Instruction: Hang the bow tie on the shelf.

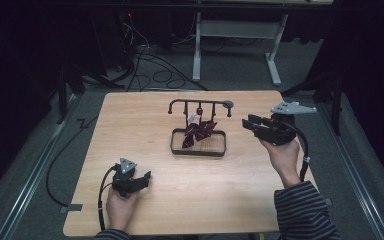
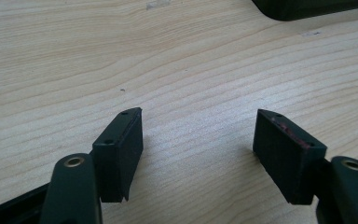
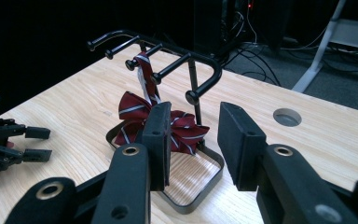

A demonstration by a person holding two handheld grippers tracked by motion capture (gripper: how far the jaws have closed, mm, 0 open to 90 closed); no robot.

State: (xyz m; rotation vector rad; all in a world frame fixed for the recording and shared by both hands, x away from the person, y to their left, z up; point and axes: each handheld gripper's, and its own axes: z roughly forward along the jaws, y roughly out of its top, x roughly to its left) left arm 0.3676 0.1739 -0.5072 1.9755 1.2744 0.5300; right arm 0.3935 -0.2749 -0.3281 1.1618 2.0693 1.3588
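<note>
Nearest the person, the left claw [image 1: 144, 176] rests low over the wooden counter [image 1: 145, 115] at its front left, jaws spread apart with bare wood between them; it is released and grasps nothing. In the left gripper view its two black pads [image 2: 126, 154] stand well apart above the grain.

Farther on, at the right side of the counter, the right claw [image 1: 247, 123] is held above the surface and aims toward the middle. Its jaws stand apart with nothing between them, so it too is released. It sits near the stand but apart from it.

At the centre of the counter is a black wire stand [image 1: 200, 104] with a rectangular tray base [image 1: 198, 152] and a top rail with several short pegs. A dark red bow tie [image 1: 198, 132] with thin pale stripes hangs from one peg by its strap, which runs up and down. The bow droops onto the tray, its long axis running across the tray, wings spreading left and right and a bit crumpled. In the right gripper view the bow tie [image 3: 177, 125] lies beyond the jaws.
</note>
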